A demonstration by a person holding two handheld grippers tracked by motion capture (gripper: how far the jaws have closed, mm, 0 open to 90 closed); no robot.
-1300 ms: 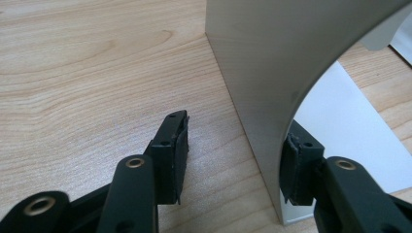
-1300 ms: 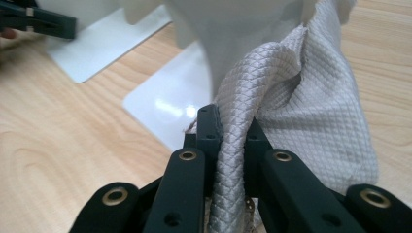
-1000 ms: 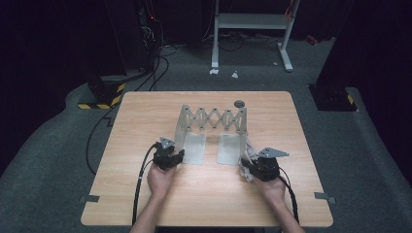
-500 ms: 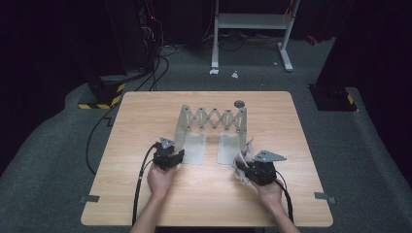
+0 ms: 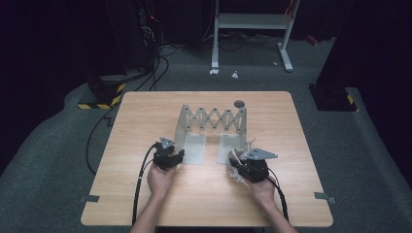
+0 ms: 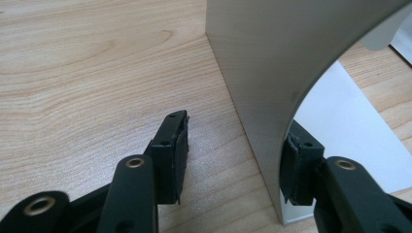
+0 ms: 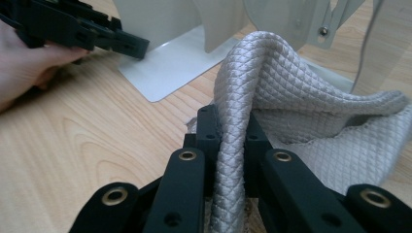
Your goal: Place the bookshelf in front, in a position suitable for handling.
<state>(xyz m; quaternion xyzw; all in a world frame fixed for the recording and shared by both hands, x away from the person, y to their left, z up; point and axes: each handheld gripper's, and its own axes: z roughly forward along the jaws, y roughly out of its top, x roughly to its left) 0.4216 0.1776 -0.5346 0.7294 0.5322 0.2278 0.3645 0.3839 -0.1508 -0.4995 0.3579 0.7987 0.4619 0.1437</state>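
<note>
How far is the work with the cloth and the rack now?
Done: the rack stands stretched open on the table, and the right gripper has pinched a fold of the grey cloth. In hand: the left gripper straddles the rack's left end panel, likely to steady it; a gap shows at one jaw. Left: the cloth is not yet on the rack; it probably goes over it.

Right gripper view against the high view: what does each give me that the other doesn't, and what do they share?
Right gripper view: the quilted diamond weave of the cloth, and a fold of it pinched between the jaws of the right gripper.

High view: the whole table, the rack with its scissor lattice stretched between two uprights, a dark round thing behind it, and both forearms.

Shared: the cloth in the right gripper, the left gripper at the rack's left foot plate, and the wood tabletop.
</note>
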